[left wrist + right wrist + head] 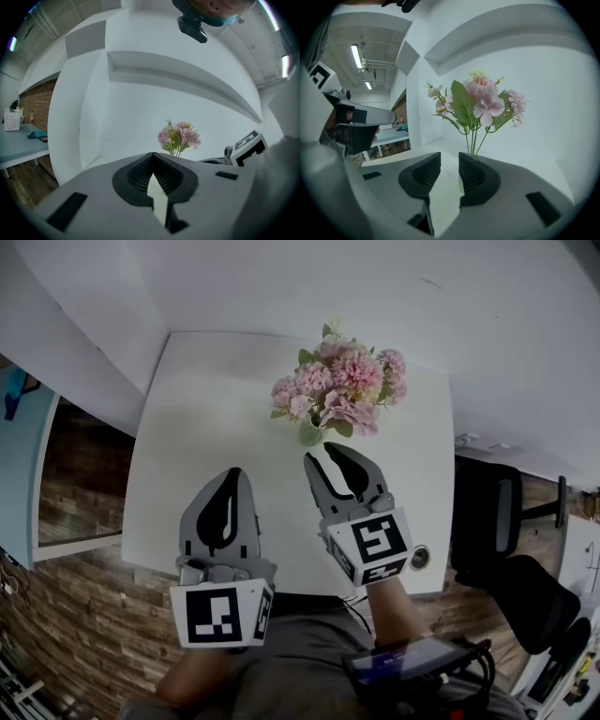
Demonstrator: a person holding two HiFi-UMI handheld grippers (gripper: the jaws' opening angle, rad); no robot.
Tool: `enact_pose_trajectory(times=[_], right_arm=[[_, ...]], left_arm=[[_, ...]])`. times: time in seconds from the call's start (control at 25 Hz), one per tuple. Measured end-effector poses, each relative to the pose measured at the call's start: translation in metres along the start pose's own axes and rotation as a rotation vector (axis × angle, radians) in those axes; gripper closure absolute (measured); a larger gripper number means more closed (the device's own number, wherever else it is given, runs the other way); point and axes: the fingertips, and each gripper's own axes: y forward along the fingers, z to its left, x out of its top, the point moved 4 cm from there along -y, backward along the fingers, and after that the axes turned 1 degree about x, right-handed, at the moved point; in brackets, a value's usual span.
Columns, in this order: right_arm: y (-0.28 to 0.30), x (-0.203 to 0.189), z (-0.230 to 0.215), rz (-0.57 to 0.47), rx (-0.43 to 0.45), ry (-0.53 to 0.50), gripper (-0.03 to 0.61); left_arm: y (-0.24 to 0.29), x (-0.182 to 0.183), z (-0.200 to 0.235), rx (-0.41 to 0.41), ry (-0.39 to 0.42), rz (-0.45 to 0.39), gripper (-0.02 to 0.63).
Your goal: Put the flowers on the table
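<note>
Straight ahead of the right gripper, just past its tips, stand the flowers: pink blooms over green leaves, stems running down into a small green vase. And that vase sits on the white table, upright, touched by neither gripper.

Right gripper first: jaws spread, a clear slot between the ribbed pads, nothing in it. Its own view shows the stems rising beyond the slot and a shade to its right side, not between the pads. The bouquet's long axis is vertical and the pads face each other left and right, so the slot lines up well with the stems. A closing move would pinch across them, provided the jaws slide forward and a touch right first.

Over to the left gripper: jaws pressed together at the tips, holding nothing. From there the flowers lie ahead and off to the right, well apart. So the right hand is clearly the nearer one, and any move on the bouquet looks like its job.

My read: with the vase standing free on the tabletop, the placing looks done or very nearly so. The thing to watch is a nudge from those open tips, because the tall, top-heavy bunch on a small base could tip.
</note>
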Motion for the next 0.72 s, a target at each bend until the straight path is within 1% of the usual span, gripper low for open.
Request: enact_pose_trajectory(times=[0.08, 0.16, 0.2, 0.28, 0.4, 0.6, 0.72], right_arm=[[0.004, -0.006, 0.0, 0.02, -0.019, 0.003, 0.446], [0.009, -0.011, -0.006, 0.035, -0.036, 0.007, 0.421], [0.011, -0.012, -0.01, 0.031, -0.043, 0.007, 0.403], [0.011, -0.016, -0.019, 0.023, -0.049, 0.008, 0.393], [0.011, -0.021, -0.027, 0.026, -0.051, 0.016, 0.39], [0.024, -0.024, -0.031, 0.036, -0.049, 0.027, 0.39], [0.019, -0.024, -0.034, 0.034, -0.048, 0.029, 0.39]], left_arm=[[0.001, -0.004, 0.004, -0.008, -0.004, 0.006, 0.606], [0.004, -0.007, 0.004, -0.015, -0.005, 0.011, 0.606], [0.005, -0.008, 0.001, -0.017, -0.004, 0.012, 0.606], [0.006, -0.01, -0.008, -0.017, 0.0, 0.016, 0.606], [0.008, -0.014, -0.013, -0.01, 0.002, 0.027, 0.606], [0.018, -0.016, -0.004, 0.002, 0.0, 0.037, 0.606], [0.018, -0.016, -0.009, 0.006, 0.003, 0.039, 0.606]])
